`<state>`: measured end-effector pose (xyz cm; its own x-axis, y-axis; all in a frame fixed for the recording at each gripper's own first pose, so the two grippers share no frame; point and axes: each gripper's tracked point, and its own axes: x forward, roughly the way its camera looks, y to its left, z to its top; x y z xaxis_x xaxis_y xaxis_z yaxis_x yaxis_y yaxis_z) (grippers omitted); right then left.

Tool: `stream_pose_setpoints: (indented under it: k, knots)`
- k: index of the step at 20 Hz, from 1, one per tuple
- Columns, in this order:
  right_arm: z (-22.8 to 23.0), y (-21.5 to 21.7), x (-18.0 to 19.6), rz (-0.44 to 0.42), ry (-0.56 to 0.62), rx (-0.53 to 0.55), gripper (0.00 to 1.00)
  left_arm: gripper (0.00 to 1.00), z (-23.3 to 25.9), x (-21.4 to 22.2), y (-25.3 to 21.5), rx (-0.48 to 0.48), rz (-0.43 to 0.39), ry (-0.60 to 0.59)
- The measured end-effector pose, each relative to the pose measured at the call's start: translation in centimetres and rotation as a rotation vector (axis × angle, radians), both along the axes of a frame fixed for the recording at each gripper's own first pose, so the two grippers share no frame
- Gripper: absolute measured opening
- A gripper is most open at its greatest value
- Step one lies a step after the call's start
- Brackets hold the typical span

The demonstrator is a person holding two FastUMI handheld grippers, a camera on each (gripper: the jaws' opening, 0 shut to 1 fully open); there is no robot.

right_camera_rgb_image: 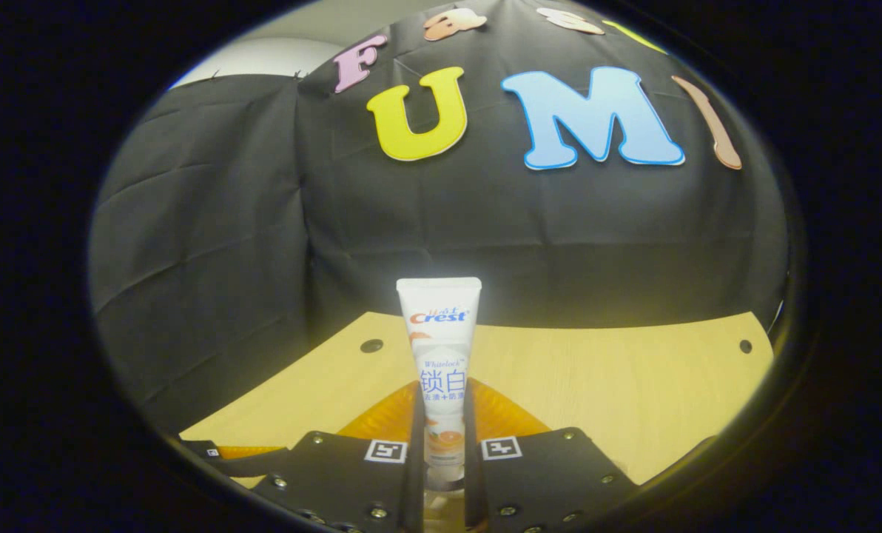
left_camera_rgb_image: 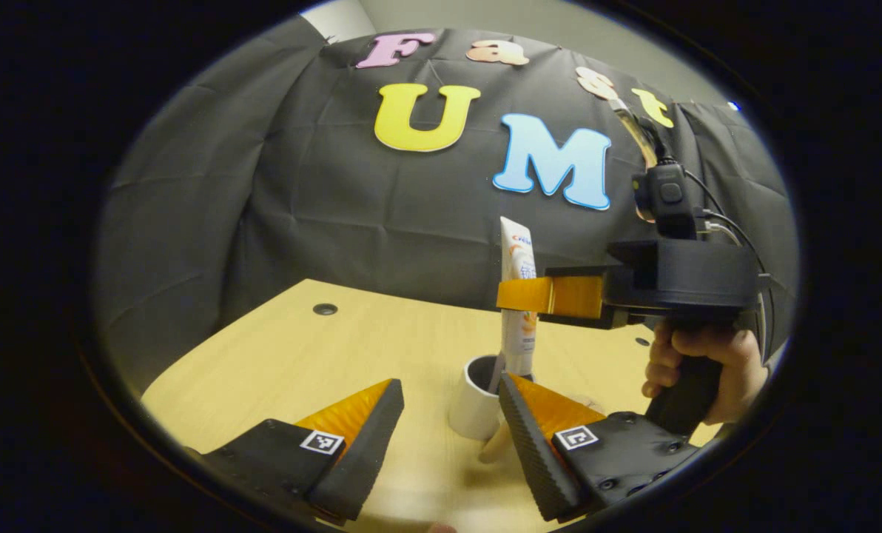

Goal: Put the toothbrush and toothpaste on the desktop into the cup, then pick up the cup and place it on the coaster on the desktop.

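Lowering the toothpaste into the cup looks like the step in hand. In the left gripper view the right gripper clamps the tube mid-body, upright, its lower end at or just inside the cup's mouth — how deep, I cannot tell. A pale wooden handle, possibly the toothbrush, shows beside the cup base; uncertain. The left gripper hangs near the cup, jaws wide apart, holding nothing. In the right gripper view both fingers press on the tube, above the wooden desk. Next move likely calls for releasing the tube straight down — without tipping the cup.
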<state>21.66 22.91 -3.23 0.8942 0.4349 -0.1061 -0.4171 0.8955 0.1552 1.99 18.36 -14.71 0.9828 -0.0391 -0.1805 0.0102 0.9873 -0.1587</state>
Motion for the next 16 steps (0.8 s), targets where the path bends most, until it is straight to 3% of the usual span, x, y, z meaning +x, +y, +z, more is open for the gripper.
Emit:
stream_pose_setpoints:
  k: [1, 2, 3, 8, 9, 11, 12, 15, 16]
  knots:
    - [-0.4, 0.3, 0.2, 0.007, -0.001, -0.011, 0.24, 0.85, -0.2, 0.0, 0.4, -0.001, 0.006, 0.005]
    - [-0.7, 0.3, 0.3, 0.002, -0.004, -0.028, 0.19, 0.89, -0.5, 0.0, 0.7, -0.002, 0.011, 0.010]
    - [-1.3, 0.6, 0.8, 0.001, -0.010, -0.049, 0.23, 0.88, -0.6, -0.1, 1.0, -0.006, 0.016, 0.013]
    - [-2.7, 1.3, 0.7, 0.020, 0.005, -0.114, 0.25, 0.89, -1.2, -0.3, 2.0, -0.019, 0.039, 0.025]
    - [-2.8, 1.3, 0.5, 0.021, 0.006, -0.122, 0.19, 0.89, -1.3, -0.2, 2.1, -0.018, 0.041, 0.024]
    - [-3.1, 1.3, 0.5, 0.018, 0.016, -0.142, 0.23, 0.89, -1.2, -0.1, 1.9, -0.014, 0.039, 0.023]
    - [-3.4, 1.3, 0.4, 0.022, 0.031, -0.148, 0.30, 0.89, -1.3, -0.2, 1.9, -0.013, 0.034, 0.023]
    - [-3.8, 1.4, -0.1, 0.034, 0.050, -0.156, 0.30, 0.89, -1.0, -0.1, 1.7, -0.007, 0.024, 0.020]
    - [-3.7, 1.4, -0.3, 0.030, 0.045, -0.159, 0.43, 0.89, -1.0, -0.1, 1.7, -0.006, 0.023, 0.020]
